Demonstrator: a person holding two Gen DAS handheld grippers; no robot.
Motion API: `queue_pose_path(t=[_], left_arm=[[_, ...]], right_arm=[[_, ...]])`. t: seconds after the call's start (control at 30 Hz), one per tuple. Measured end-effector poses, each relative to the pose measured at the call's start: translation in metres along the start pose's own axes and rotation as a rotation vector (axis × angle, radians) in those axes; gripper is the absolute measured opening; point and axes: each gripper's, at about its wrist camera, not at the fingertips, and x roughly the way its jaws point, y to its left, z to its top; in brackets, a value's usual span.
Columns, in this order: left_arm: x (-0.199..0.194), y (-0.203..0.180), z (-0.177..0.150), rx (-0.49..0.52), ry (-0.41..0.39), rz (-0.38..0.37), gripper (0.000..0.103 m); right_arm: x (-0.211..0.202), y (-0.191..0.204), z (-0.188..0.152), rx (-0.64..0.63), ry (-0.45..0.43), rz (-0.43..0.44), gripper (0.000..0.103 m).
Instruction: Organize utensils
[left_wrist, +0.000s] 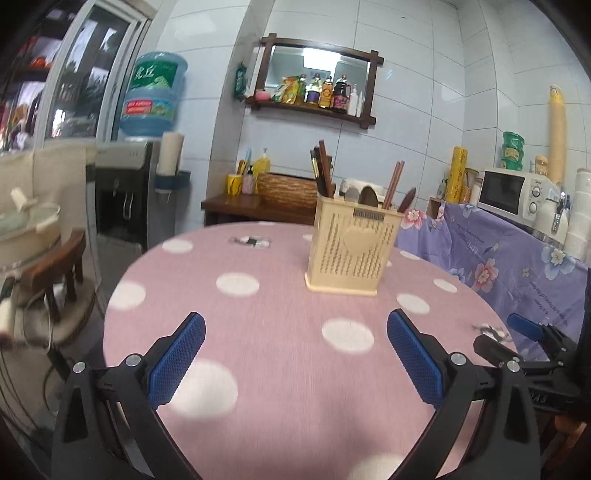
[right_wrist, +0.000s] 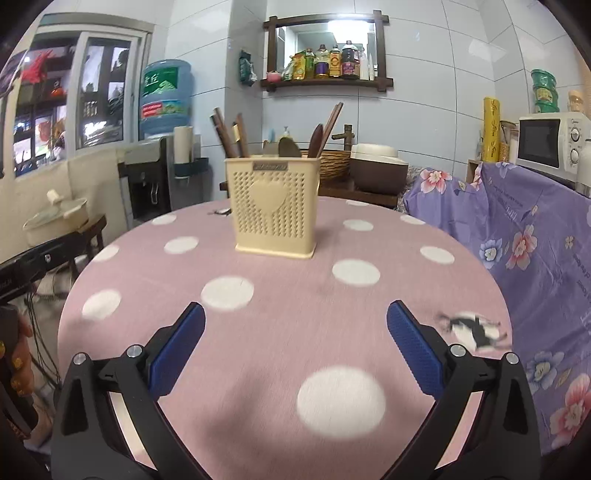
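The holder (left_wrist: 349, 251), a cream perforated box with a raised heart on its front, stands upright on the round table (left_wrist: 280, 369), set toward the far edge and, from the left wrist view, a little right of the middle. It rests flat on the pink cloth with white dots, its base touching nothing else. Utensils (left_wrist: 364, 194) stand in it handle-up or bowl-up: dark wooden chopsticks (left_wrist: 392, 184) lean in the right part, a spoon bowl shows at the middle, and more dark sticks rise at the left rear corner. The left gripper (left_wrist: 295, 354) hovers over the near edge of the table, its blue pads spread wide with nothing between them, only bare cloth. The right gripper (right_wrist: 295, 345) is likewise spread wide and empty, over the near edge and well apart from the holder (right_wrist: 273, 208), which from this view stands a little left of the middle. In the left wrist view the right gripper's dark frame (left_wrist: 532, 343) shows at the table's right edge. A small dark-and-white mark (right_wrist: 474, 330) lies on the cloth near the right edge, just beyond the right gripper's right finger; what it is cannot be told. A similar mark (left_wrist: 251, 242) lies near the far edge, left of the holder. A flowered purple cloth (right_wrist: 517, 236) hangs beside the table's right edge.
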Motion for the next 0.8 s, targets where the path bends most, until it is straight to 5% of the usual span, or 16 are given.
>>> queue_pose_path(t=[0.2, 0.43, 0.8], left_arm=[[-0.039, 0.000, -0.026, 0.008, -0.018, 0.019, 0.098], [-0.072, -0.010, -0.033, 0.038, -0.072, -0.018, 0.098], [-0.079, -0.009, -0.030, 0.028, -0.112, -0.014, 0.098]], right_arm=[[-0.051, 0.015, -0.030, 0.004, -0.063, 0.013, 0.097], [-0.103, 0.032, -0.024, -0.020, -0.191, 0.041, 0.097], [-0.114, 0.037, -0.014, -0.039, -0.227, 0.044, 0.097]])
